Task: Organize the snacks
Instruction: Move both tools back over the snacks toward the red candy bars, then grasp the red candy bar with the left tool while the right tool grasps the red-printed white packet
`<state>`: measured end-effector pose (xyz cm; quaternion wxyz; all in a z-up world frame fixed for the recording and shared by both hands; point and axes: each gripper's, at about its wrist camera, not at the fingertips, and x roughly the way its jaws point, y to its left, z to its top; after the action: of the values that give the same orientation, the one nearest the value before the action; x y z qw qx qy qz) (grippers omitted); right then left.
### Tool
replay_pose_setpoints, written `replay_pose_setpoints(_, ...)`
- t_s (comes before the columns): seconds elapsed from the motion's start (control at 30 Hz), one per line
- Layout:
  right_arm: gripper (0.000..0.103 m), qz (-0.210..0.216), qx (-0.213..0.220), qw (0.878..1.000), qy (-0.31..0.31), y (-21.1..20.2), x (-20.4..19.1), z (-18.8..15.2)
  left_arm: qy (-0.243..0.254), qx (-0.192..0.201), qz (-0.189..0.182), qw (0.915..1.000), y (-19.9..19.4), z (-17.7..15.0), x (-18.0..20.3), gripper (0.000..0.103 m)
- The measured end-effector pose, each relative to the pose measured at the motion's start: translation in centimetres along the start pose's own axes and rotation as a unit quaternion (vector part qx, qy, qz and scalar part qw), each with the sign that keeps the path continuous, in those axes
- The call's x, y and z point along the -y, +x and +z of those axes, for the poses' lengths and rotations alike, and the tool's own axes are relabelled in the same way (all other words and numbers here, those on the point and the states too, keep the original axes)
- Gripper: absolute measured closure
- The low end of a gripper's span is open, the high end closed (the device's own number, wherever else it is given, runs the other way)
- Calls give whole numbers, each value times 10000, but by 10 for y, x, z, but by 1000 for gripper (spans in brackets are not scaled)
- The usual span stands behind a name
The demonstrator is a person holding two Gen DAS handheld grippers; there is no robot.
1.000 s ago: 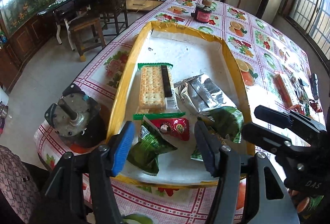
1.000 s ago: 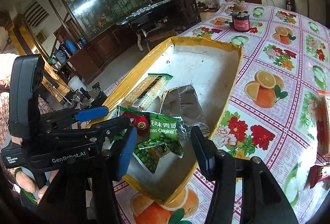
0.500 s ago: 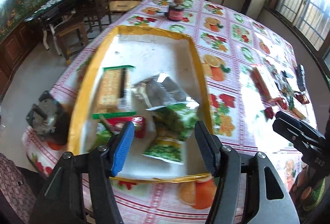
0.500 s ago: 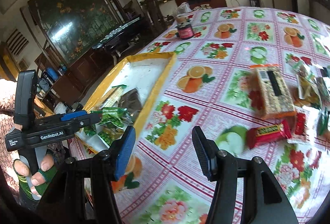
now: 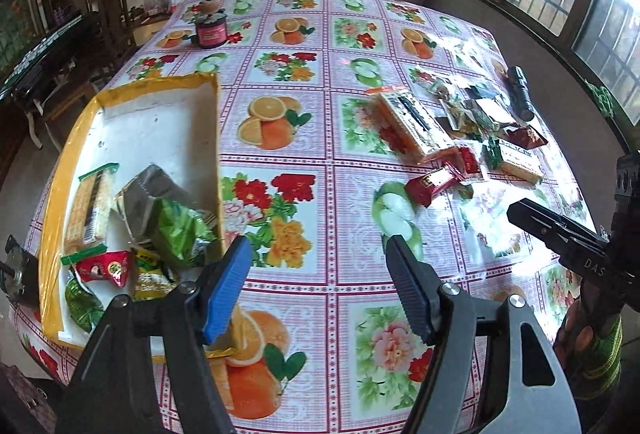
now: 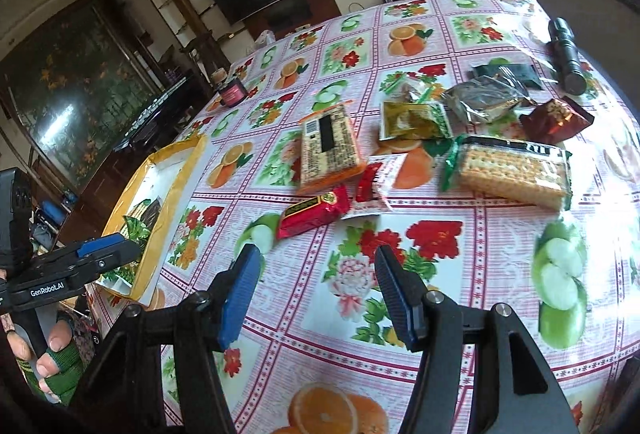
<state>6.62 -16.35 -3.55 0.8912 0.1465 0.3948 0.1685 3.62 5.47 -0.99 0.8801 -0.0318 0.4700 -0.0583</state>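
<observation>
Nearest, both grippers hover spread wide and empty over the glossy fruit-and-flower tablecloth (image 6: 500,218): the right gripper (image 6: 316,294) aims at a crinkly red bar (image 6: 314,211), while the left gripper (image 5: 320,284) hangs just right of the tray (image 5: 54,194). That shallow yellow-rimmed tray at near left holds flat crackers (image 5: 88,208), a silver foil bag (image 5: 154,186) and green pouches (image 5: 180,230). Farther right, loose snacks lie scattered: an orange cracker pack (image 6: 328,150), a green-edged cracker pack (image 6: 512,170), crumpled foil packets, with a black cylindrical torch (image 6: 566,54) beyond.
</observation>
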Motion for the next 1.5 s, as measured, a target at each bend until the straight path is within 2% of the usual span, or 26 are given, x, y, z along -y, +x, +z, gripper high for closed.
replay_pose_setpoints(0.27,44,-47,79,9998,168,-10,21,-5,293,-143,-147,9994,15,3,32,32)
replay_pose_setpoints(0.7,44,-194,117,9997,-12,-3,19,5,631,-393,-393,9965,39,9,60,32)
replay_pose_setpoints(0.87,44,-359,-23,9992,-184,19,13,21,883,-456,-486,9939,52,16,73,32)
replay_pose_setpoints(1.13,45,-933,-350,9938,-484,63,11,46,1183,-637,-583,9892,80,38,87,32)
replay_pose_setpoints(1.17,46,-966,-382,9933,-514,66,11,46,1202,-662,-558,9890,84,40,89,32)
replay_pose_setpoints(1.3,75,-1138,-494,9902,-637,77,14,48,1287,-798,-595,9867,100,48,96,32)
replay_pose_setpoints(1.43,77,-1142,-460,9900,-688,71,17,44,1339,-991,-768,9830,115,49,103,32)
replay_pose_setpoints(1.5,77,-1059,-393,9917,-616,65,20,44,1449,-938,-719,9824,116,47,110,33)
